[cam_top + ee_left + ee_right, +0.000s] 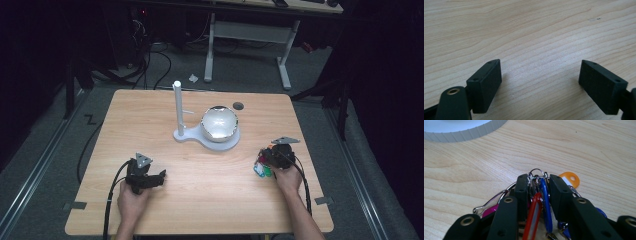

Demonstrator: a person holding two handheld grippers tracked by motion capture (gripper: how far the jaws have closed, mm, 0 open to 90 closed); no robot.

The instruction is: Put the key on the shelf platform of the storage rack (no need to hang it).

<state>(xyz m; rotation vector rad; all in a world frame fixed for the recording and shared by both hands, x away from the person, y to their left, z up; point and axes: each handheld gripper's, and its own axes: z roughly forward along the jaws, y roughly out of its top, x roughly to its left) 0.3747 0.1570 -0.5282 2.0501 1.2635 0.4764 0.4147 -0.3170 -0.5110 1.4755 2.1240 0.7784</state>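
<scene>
standing over pale wood table [200, 200], dark room around; right tongs [539, 185] pinching key tag bunch [537, 205] near right edge; left tongs [540, 75] spread over bare wood; white stand [207, 132] mid-table.

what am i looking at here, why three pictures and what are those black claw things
A person sits at a wooden table and holds a hand-worked two-jaw gripper in each hand. One picture is taken from above; the other two come from cameras riding on each gripper, looking along its black jaws. The left gripper rests open over bare wood, holding nothing. The right gripper is clamped on a bunch of coloured key tags on wire rings. In the middle of the table stands a white stand with an upright post, and a shiny bowl on its round base.
</scene>
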